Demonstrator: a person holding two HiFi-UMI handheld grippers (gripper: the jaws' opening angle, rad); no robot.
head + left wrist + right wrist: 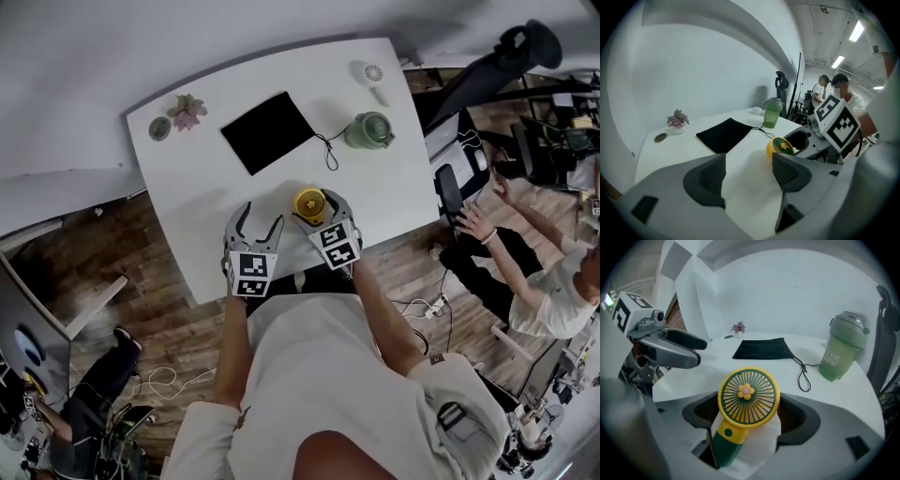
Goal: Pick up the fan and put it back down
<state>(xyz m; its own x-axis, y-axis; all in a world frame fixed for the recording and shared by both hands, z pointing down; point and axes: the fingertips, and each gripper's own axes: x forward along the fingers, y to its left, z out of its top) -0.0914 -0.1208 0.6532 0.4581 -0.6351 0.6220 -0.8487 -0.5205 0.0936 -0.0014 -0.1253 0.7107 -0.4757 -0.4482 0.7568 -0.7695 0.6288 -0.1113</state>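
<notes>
- Fan (748, 397), a yellow grille head with a flower hub on a green handle, stands between the jaws of the right gripper (749, 405), close to the near edge of the white table (394, 192).
- In the right gripper view its long axis runs from the head down the handle toward 7 o'clock, under the gripper body. I read it as roughly upright with a slight lean.
- The jaws are spread wide, one pad at 9 o'clock of the head and one at 3 o'clock. The rim is just beside or touching each pad, and I can't tell which.
- I judge the next move needs only a straight pinch, with no reach.
- Left gripper (748, 164) has its jaws apart over bare tabletop, with the fan at its 2 o'clock, so it is the farther one.
- Head view shows only the yellow top, and the handle appears only in the right gripper view.
- Black pouch (267, 131) lies at the fan's 11 o'clock and the green bottle (370, 130) at its 1 o'clock, both well apart.
</notes>
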